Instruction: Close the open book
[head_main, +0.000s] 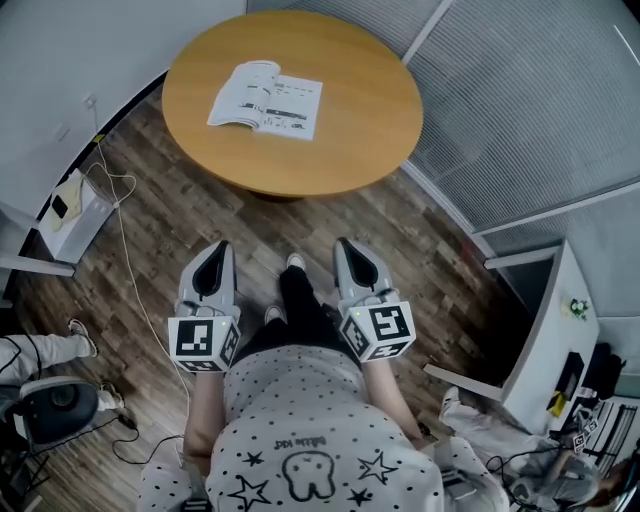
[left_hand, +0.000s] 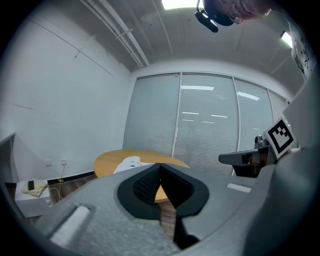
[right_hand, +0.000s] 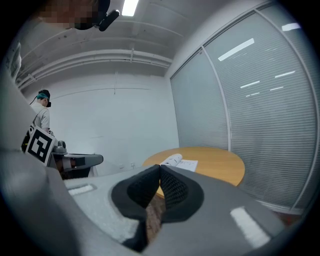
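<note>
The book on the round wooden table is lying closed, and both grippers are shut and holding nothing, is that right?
Not quite. The book lies open, pages up, as the head view shows. The rest holds: it is on the round wooden table, and the left gripper and right gripper are shut and holding nothing.

Small office meeting room, round light-wood table at the far middle, grey slatted blinds over glass partition walls on the right, plain white wall on the left, dark wood-plank floor
</note>
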